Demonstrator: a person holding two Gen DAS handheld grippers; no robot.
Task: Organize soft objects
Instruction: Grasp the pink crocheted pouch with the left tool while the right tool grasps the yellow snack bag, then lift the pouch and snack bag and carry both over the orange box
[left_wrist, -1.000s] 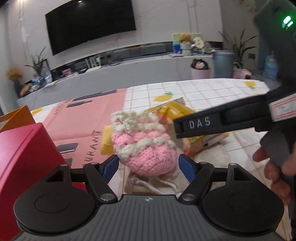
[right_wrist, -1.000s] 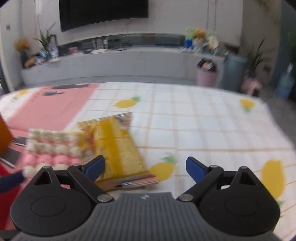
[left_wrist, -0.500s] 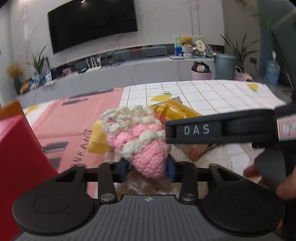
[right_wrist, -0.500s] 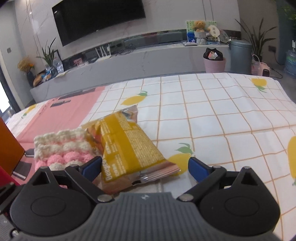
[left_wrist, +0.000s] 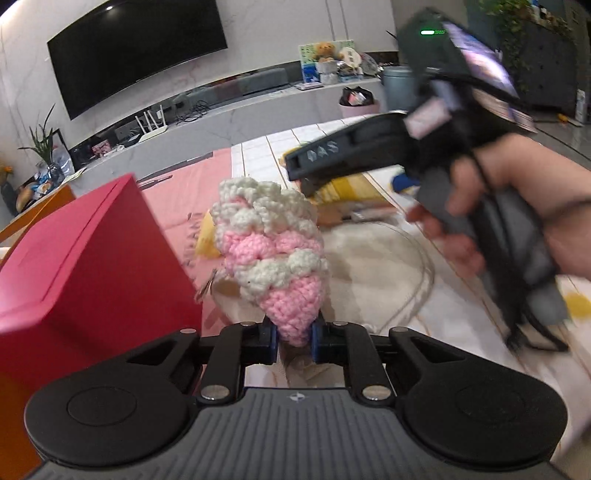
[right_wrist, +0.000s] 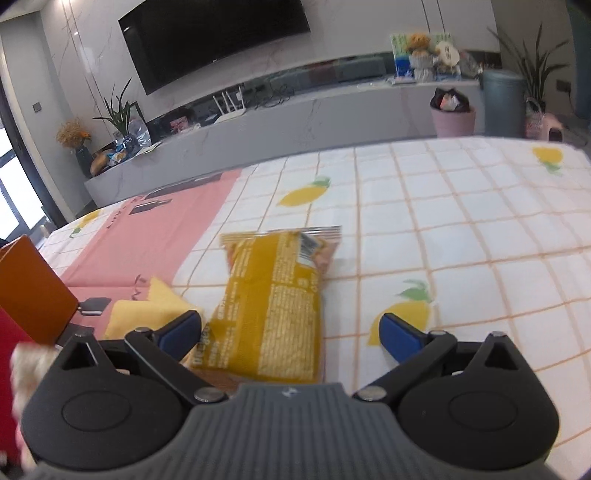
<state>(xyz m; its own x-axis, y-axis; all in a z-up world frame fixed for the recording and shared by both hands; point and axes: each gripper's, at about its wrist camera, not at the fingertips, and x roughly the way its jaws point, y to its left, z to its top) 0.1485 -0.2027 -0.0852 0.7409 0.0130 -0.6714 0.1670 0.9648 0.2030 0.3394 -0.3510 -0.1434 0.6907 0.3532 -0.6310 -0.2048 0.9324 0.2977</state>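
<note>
The left gripper (left_wrist: 294, 339), its jaws having just closed, pinches the pink-and-white crocheted pouch (left_wrist: 275, 258) by its lower tip. The right gripper (right_wrist: 290, 332) has just been widening and stands spread, the yellow snack packet (right_wrist: 273, 302) lying untouched between its fingers.

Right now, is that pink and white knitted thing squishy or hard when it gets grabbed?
Probably squishy: the left gripper has just closed on the crocheted toy, pinching its tip narrow. Likely light: it stands up from that small grip without drooping. The bumpy yarn probably won't slip.
</note>
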